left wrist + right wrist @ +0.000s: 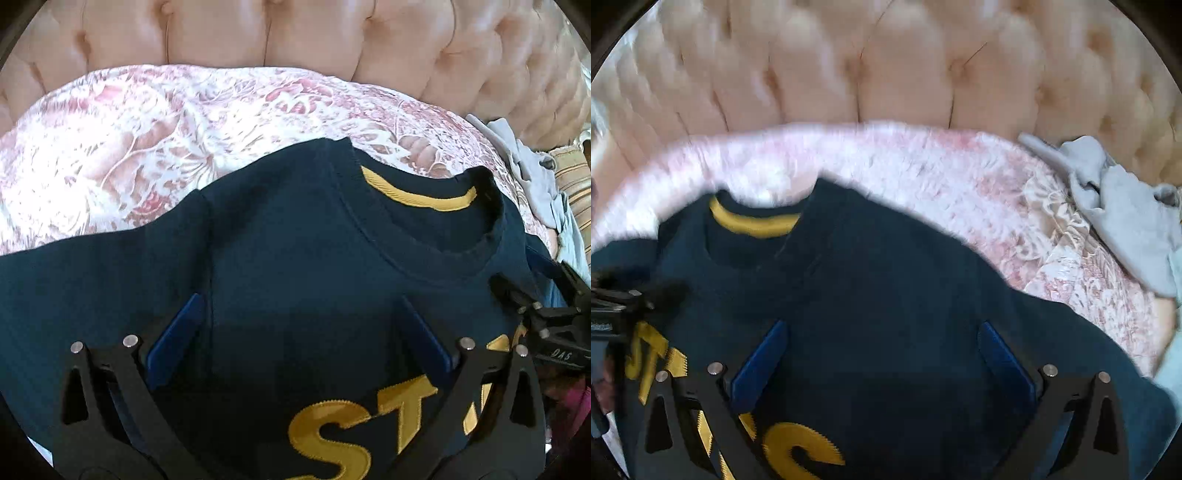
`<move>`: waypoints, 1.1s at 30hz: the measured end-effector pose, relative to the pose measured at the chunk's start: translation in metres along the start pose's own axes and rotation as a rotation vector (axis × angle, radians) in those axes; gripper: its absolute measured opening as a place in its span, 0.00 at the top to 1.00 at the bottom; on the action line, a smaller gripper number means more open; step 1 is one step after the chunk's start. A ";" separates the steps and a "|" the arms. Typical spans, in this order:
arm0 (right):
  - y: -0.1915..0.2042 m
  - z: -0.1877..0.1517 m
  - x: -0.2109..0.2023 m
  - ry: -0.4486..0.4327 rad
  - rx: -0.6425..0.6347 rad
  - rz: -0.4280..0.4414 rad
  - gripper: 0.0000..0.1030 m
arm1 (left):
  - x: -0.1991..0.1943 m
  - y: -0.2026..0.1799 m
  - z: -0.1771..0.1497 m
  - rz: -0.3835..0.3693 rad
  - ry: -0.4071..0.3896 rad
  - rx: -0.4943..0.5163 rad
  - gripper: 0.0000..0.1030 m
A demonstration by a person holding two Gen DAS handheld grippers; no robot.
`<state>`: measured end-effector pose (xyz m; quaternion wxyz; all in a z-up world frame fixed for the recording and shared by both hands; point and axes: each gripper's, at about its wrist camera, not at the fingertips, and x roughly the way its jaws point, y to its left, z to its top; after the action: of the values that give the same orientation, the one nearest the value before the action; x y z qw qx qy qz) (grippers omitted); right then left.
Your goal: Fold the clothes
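We see the navy sweatshirt (295, 258) spread front-up on the floral bedspread (129, 147), collar toward the tufted headboard (295, 37), with our left gripper (299, 332) and right gripper (882, 354) both spread wide above it.

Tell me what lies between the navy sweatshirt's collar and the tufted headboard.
Only the pink floral bedspread lies between the navy sweatshirt collar and the tufted headboard, clearest in the left wrist view.

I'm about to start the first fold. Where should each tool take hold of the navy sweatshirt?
Probably at the shoulders: the navy sweatshirt lies flat, front up, collar toward the headboard. Bring the left tool and right tool, both open, down from above, either side of the collar, pinching at the shoulder seams.
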<state>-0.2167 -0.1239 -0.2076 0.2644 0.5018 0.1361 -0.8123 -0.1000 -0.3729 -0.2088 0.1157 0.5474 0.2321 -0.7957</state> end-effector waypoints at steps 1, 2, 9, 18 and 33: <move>-0.008 -0.002 -0.001 -0.014 0.024 0.001 0.00 | 0.001 0.001 0.001 -0.003 0.008 -0.006 0.00; -0.013 -0.003 -0.003 -0.019 0.041 0.021 0.00 | 0.000 0.001 0.001 0.001 0.007 -0.009 0.00; -0.039 -0.016 -0.052 -0.102 0.049 -0.033 0.00 | -0.035 -0.015 -0.020 -0.032 -0.078 0.011 0.00; -0.174 -0.082 -0.056 0.015 0.337 -0.144 0.00 | -0.048 -0.100 -0.093 -0.044 -0.101 0.238 0.00; -0.226 -0.135 -0.119 -0.075 0.468 -0.134 0.01 | -0.036 -0.110 -0.101 0.044 -0.124 0.305 0.00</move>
<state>-0.2016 0.1626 -0.1742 0.0913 0.5086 -0.0325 -0.8555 -0.0524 -0.2305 -0.1789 0.0627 0.5135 0.0889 -0.8511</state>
